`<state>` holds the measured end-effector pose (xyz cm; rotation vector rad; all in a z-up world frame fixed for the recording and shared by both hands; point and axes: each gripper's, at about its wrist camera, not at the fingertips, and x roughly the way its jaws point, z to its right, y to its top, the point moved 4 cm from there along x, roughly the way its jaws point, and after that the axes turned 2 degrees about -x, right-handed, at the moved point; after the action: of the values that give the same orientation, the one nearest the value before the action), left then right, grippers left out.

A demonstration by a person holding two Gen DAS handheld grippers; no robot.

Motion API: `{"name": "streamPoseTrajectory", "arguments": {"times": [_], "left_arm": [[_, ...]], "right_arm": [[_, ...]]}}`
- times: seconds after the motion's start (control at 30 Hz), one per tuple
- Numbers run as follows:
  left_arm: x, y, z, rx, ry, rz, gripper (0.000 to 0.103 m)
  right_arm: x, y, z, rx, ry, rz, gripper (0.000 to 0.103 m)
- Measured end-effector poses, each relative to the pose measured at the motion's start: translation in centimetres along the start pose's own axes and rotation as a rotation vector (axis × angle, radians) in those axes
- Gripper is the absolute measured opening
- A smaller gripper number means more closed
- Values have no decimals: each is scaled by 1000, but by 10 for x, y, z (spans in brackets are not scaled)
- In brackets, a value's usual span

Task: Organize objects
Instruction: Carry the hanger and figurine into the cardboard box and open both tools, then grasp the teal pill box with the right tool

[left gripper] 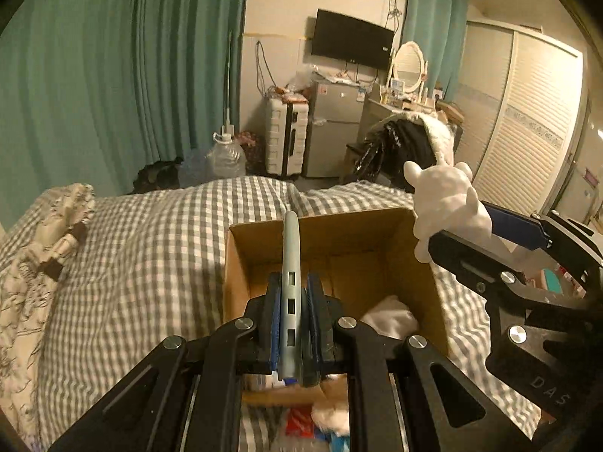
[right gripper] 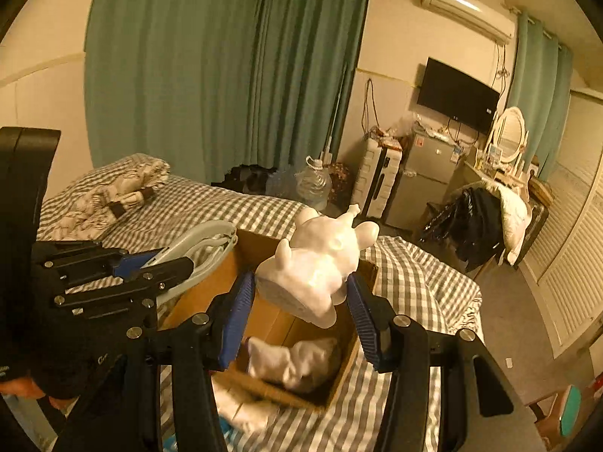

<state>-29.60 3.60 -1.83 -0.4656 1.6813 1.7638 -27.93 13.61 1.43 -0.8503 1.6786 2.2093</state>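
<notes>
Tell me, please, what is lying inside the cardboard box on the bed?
A crumpled white cloth lies on the floor of the cardboard box. The near part of the floor is hidden behind the right gripper and the white figurine it holds, so more may lie there.

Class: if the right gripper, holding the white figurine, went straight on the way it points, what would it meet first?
Probably the open cardboard box, most likely the white cloth lying inside it; depth is uncertain.

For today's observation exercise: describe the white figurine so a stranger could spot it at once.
On the checked bed stands an open cardboard box. Above it the right hand-held gripper holds the white figurine: glossy, hard and knobbly, unlike the soft white cloth in the box.
</notes>
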Motion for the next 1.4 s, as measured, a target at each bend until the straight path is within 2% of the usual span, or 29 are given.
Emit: {"name": "streamPoseTrajectory", "arguments": {"times": [0.2, 0.37, 0.4, 0.43, 0.47, 0.5, 0.53, 0.7, 0.83, 1.0, 1.2, 1.3, 1.4], "left_arm": [[43, -4, -2, -10, -37, -29, 13], [55, -16, -7, -16, -40, -63, 16], [53, -18, -7, -16, -43, -63, 22], [49, -20, -9, -19, -41, -64, 41], [43, -20, -10, -19, -31, -61, 54], [37, -23, -12, -19, -14, -52, 74], [26, -25, -14, -13, 13, -40, 78], [-25, -32, -20, 3, 65, -27, 78], [-79, -41, -30, -38, 89, 10, 95], [-128, -67, -41, -89, 112, 47, 98], [-147, -119, -56, -159, 163, 57, 99], [-140, -143, -63, -196, 184, 49, 99], [-126, -161, -70, -187, 220, 21, 99]], "right_arm": [[60, -6, 6, 18, 9, -31, 50], [74, -19, 14, 59, 31, -17, 52], [73, -20, 16, 59, 24, -16, 59], [70, -22, 19, 62, 10, -15, 64], [67, -23, 19, 67, 3, -14, 71], [62, -23, 21, 73, -1, -13, 71], [53, -22, 21, 79, -3, -12, 71], [-5, -18, 18, 45, -55, 16, 74], [-66, -12, 11, 31, -73, 51, 81], [-121, -24, -2, 35, -83, 72, 91], [-126, -71, -27, 68, -58, 2, 92], [-108, -99, -41, 91, -47, -57, 92], [-82, -126, -59, 100, -28, -136, 92]]}}
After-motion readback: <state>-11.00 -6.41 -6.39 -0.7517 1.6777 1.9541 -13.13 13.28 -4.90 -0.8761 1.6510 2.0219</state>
